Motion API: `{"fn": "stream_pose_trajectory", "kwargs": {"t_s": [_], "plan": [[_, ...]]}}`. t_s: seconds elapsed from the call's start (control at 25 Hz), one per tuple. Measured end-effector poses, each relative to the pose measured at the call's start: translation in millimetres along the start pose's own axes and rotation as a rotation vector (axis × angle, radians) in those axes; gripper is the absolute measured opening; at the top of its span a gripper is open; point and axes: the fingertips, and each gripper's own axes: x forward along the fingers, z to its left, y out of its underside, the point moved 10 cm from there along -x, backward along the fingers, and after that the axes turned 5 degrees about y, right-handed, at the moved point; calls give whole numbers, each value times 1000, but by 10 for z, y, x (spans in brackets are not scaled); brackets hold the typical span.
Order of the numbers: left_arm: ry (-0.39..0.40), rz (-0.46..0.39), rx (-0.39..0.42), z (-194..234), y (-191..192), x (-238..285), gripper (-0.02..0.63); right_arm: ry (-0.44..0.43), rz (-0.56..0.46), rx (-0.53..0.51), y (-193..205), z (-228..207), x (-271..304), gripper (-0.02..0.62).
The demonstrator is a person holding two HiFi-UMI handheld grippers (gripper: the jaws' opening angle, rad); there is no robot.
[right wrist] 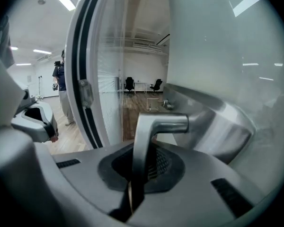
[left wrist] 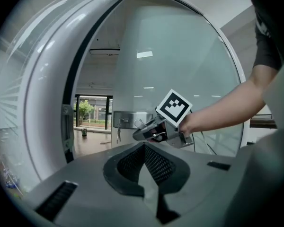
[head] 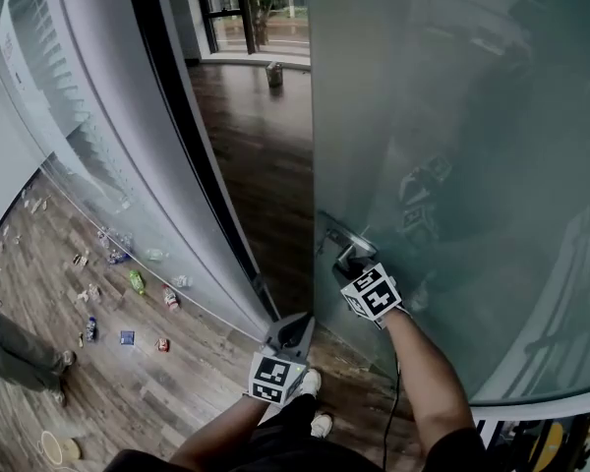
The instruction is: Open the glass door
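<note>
Glass door (head: 452,116) stood ajar at centre right. Its metal handle (right wrist: 154,126), lying along the pane, was clamped in the right gripper (head: 346,261). The left gripper (head: 293,330), closed on nothing, was held lower left, farther from the handle.

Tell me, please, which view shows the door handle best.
The right gripper view: the handle fills its centre, clamped in the right tongs. The head view shows only a sliver of it above those tongs; the left gripper view shows it small and distant, partly behind them.
</note>
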Motion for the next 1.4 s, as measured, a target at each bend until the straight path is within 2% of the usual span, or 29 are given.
{"fn": "stream_pose_trajectory", "kwargs": {"t_s": [0.2, 0.36, 0.76, 0.88, 1.04, 1.16, 1.4], "plan": [[38, -8, -17, 103, -23, 595, 3, 84, 17, 14, 36, -578, 130, 15], [71, 11, -37, 213, -82, 924, 3, 116, 44, 41, 34, -997, 223, 15], [186, 17, -1, 275, -434, 1833, 3, 228, 63, 134, 128, -2262, 177, 15], [187, 13, 7, 280, -450, 2081, 3, 252, 69, 169, 216, -2634, 205, 15], [182, 56, -15, 164, -557, 2400, 3, 288, 76, 210, 346, -3136, 130, 15], [154, 18, -13, 143, -594, 2706, 3, 318, 70, 233, 451, -3516, 79, 15], [115, 1, -29, 108, -902, 3252, 3, 389, 99, 282, 686, -4233, -55, 15]]}}
